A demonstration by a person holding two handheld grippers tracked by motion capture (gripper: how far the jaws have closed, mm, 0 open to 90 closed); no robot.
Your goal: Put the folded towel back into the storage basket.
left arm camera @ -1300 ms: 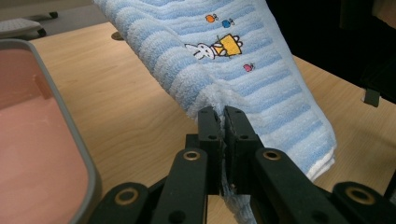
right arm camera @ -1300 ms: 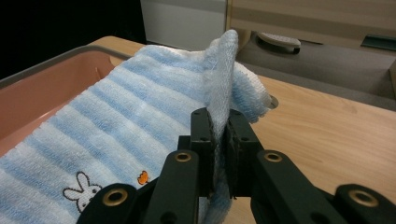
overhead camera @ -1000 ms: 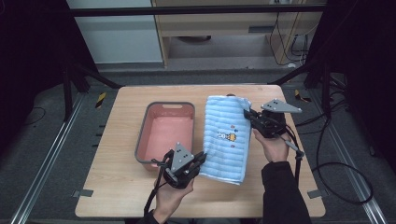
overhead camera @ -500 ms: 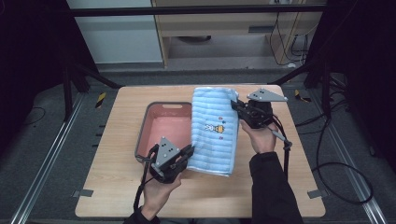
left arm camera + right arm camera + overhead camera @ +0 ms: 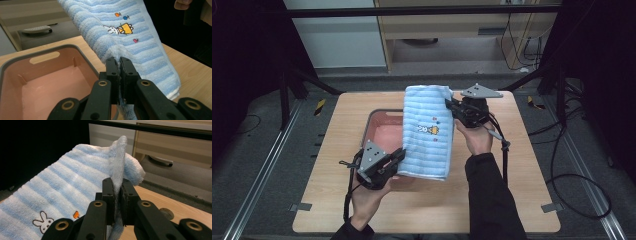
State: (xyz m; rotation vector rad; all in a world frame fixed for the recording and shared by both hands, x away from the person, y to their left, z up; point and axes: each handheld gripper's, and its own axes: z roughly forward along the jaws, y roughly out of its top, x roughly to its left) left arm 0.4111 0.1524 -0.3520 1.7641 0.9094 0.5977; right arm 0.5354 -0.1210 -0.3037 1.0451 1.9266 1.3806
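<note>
A blue-and-white striped towel (image 5: 427, 132) with a small rabbit picture (image 5: 117, 28) is held up off the table, stretched between both grippers. My left gripper (image 5: 398, 156) is shut on the towel's near left edge (image 5: 119, 58), just at the near right corner of the pink basin (image 5: 384, 131). Over the far right part of the table, my right gripper (image 5: 452, 106) is shut on the towel's far edge (image 5: 117, 160). The towel (image 5: 65, 192) hangs partly over the basin's right side and hides it. The basin (image 5: 37, 85) looks empty inside.
The wooden table (image 5: 332, 135) has bare areas at left, right and along the near edge. A cable (image 5: 499, 145) trails from the right gripper along the forearm. A shelf unit (image 5: 447, 30) stands beyond the table, and dark frame rails (image 5: 257, 165) flank it.
Both grippers have carried the towel leftward and up off the table. It has gone from lying right of the basin to hanging over the basin's right side.
</note>
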